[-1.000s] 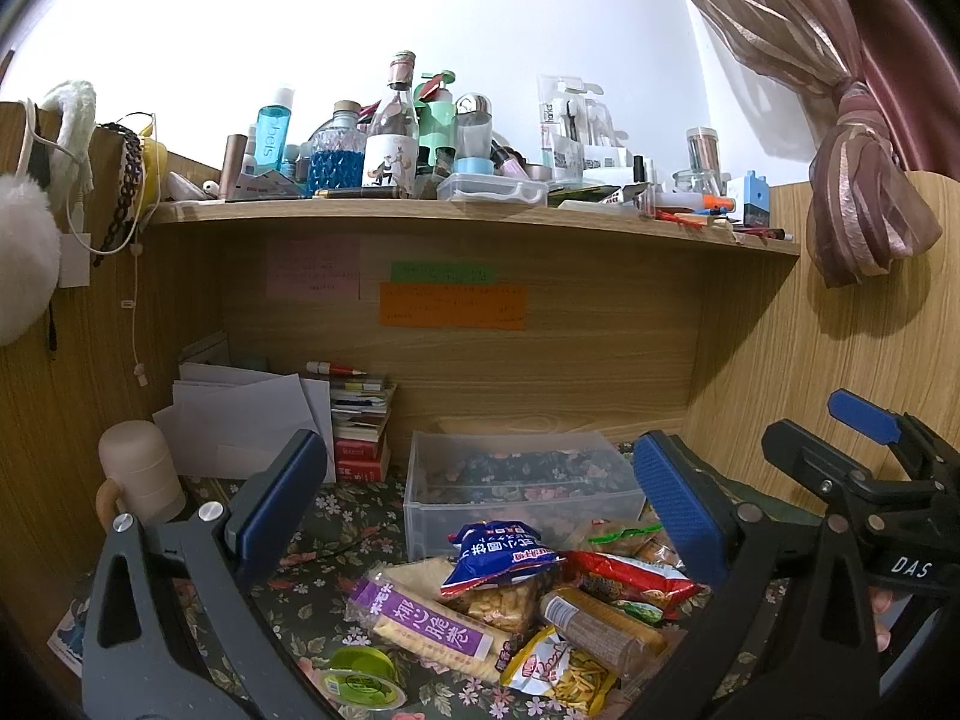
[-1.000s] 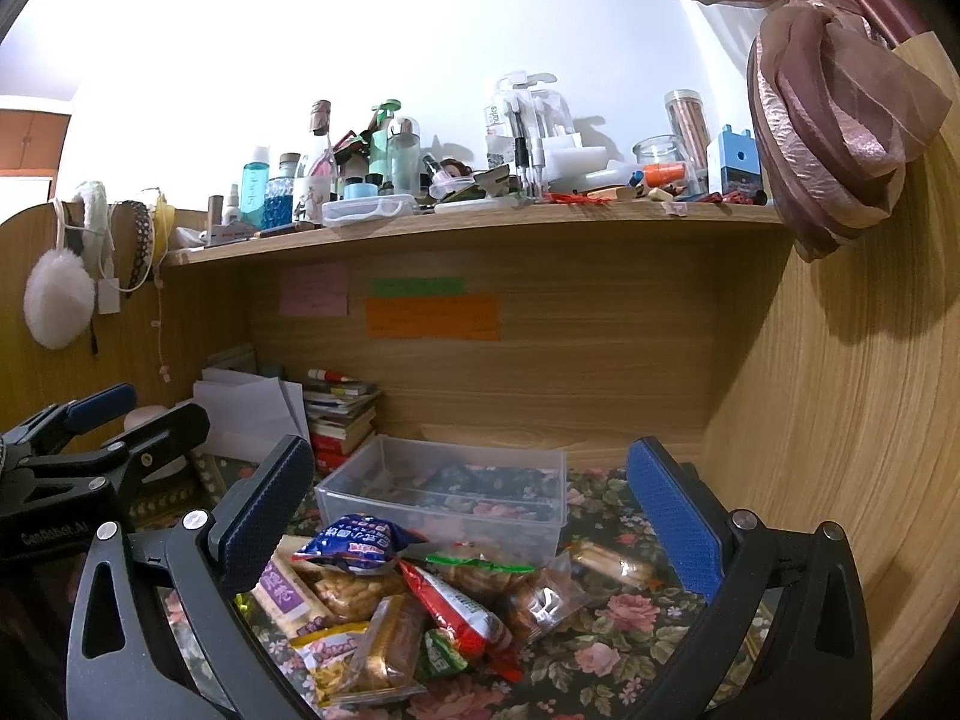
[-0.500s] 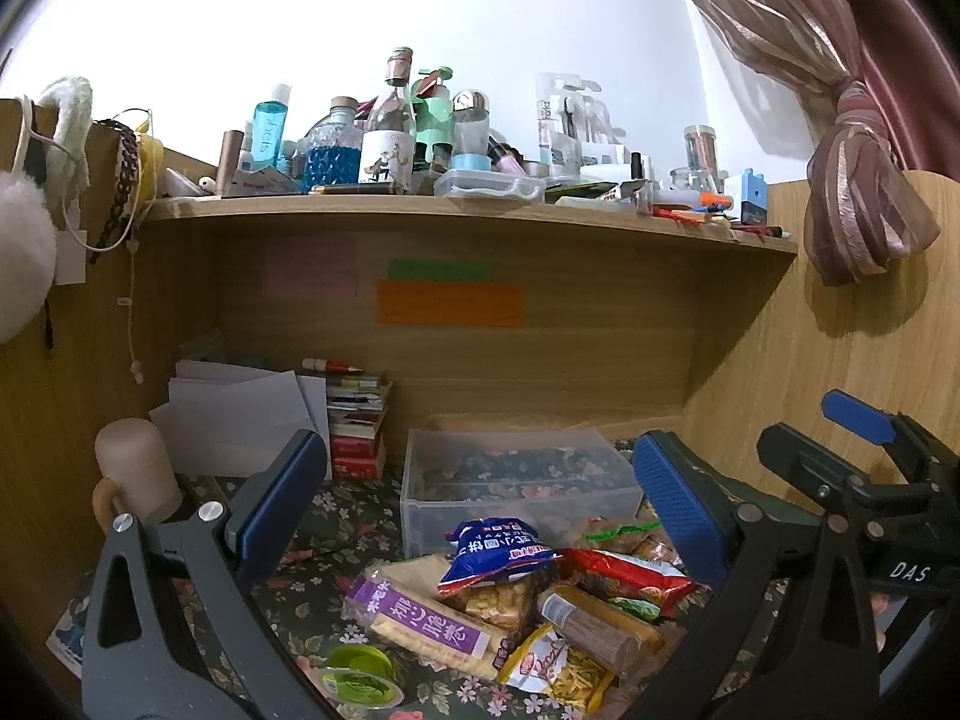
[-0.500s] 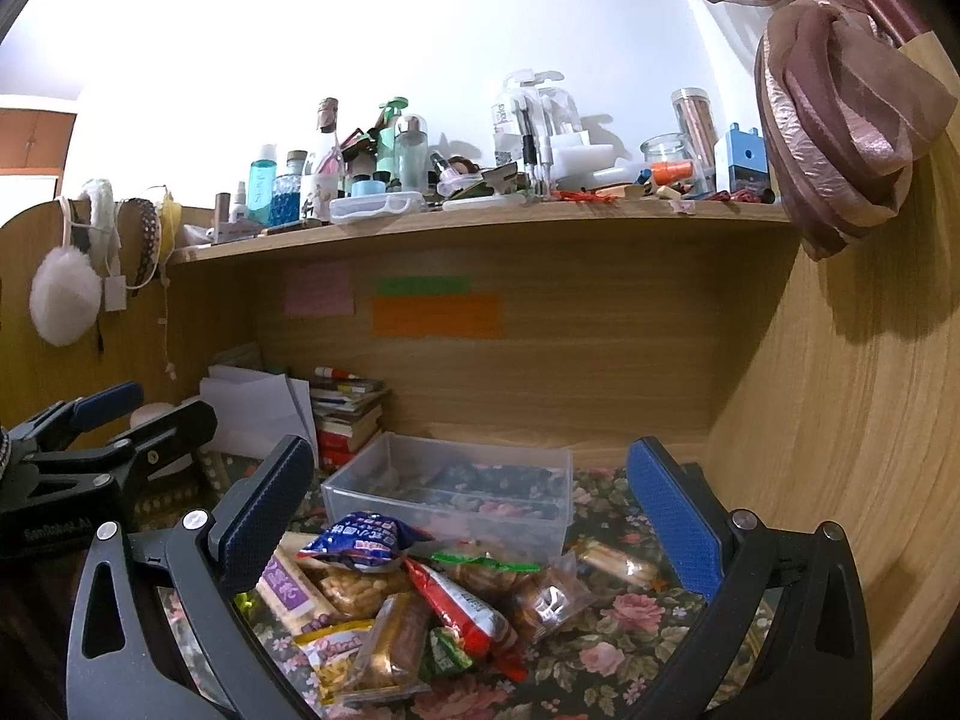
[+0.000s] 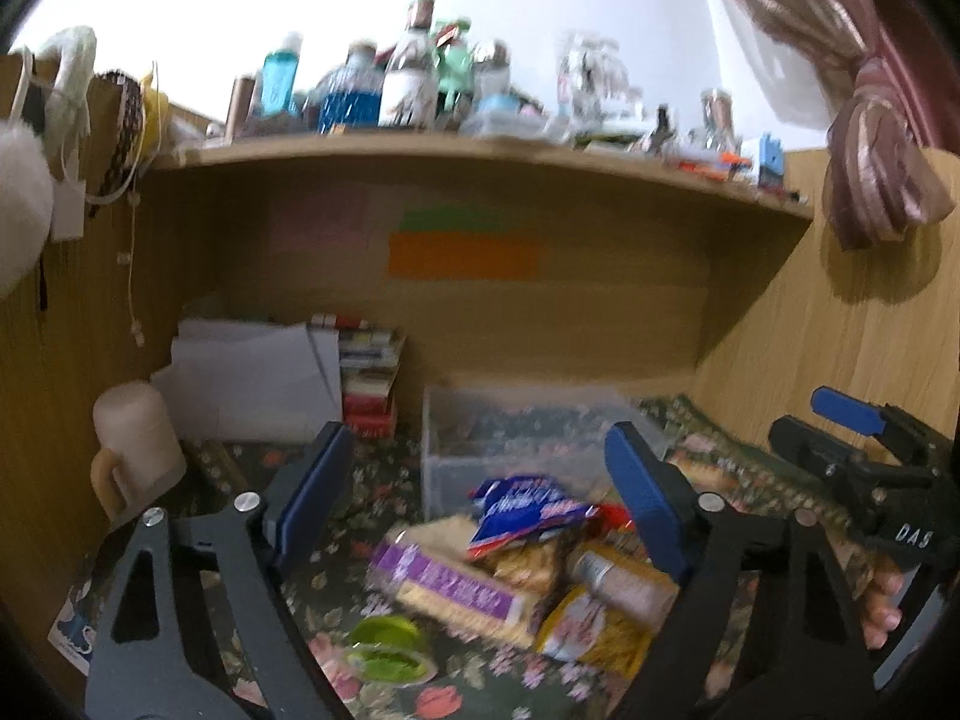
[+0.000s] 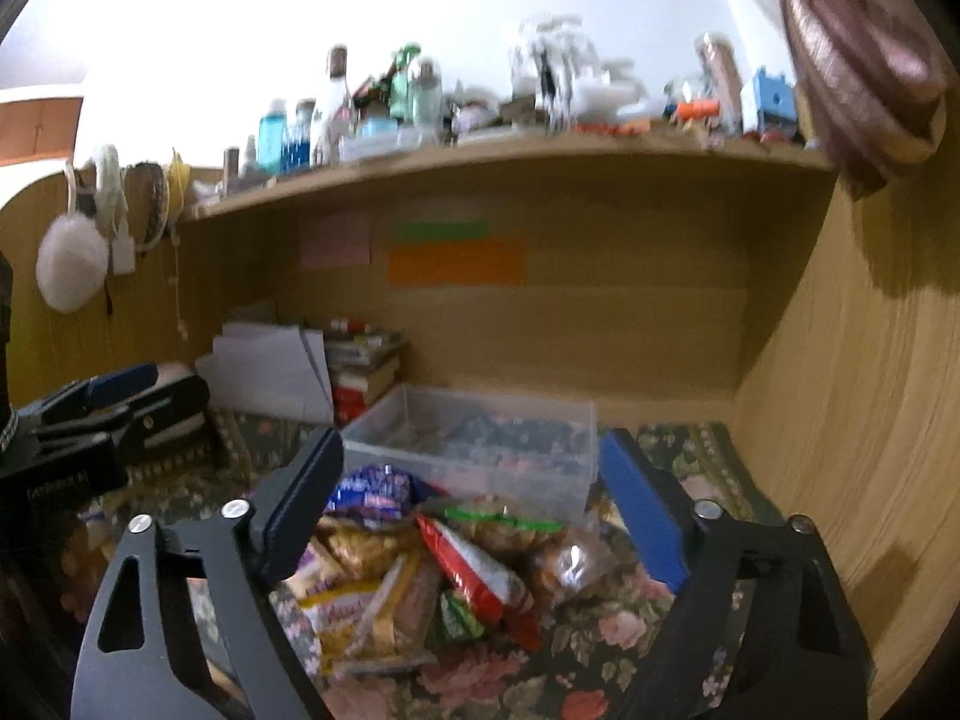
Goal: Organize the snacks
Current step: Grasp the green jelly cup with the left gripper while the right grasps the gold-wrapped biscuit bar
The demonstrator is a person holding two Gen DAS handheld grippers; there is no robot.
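A heap of snack packets (image 5: pixel 528 564) is seen lying on the flower-patterned table (image 5: pixel 384 468), just in front of a clear plastic bin (image 5: pixel 516 438) that stands at 12 o'clock from the heap. On top of the heap a blue-and-white bag (image 5: pixel 522 504) is laid; a long purple-labelled packet (image 5: pixel 456 588) is found at 8 o'clock of it and a yellow packet (image 5: pixel 594 624) at 5 o'clock. In the right wrist view a red wrapper (image 6: pixel 474 564) is seen slanting across the middle of the pile, with a clear bag (image 6: pixel 570 564) just beside it at 3 o'clock. A roll of green tape (image 5: pixel 387 648) is placed near the heap at 7 o'clock. The left gripper (image 5: pixel 480 510) is held above the heap with its blue pads spread wide and nothing between them; the right gripper (image 6: pixel 474 504) is likewise held released over the pile, apart from every packet. A cream mug (image 5: pixel 135 450) is seen at 9 o'clock of the bin, with white papers (image 5: pixel 258 384) and a stack of books (image 5: pixel 369 378) between them at the back. Above, a wooden shelf (image 5: pixel 480 150) crowded with bottles is visible, though blurred, and a tied pink curtain (image 5: pixel 882 180) is hung at 2 o'clock.
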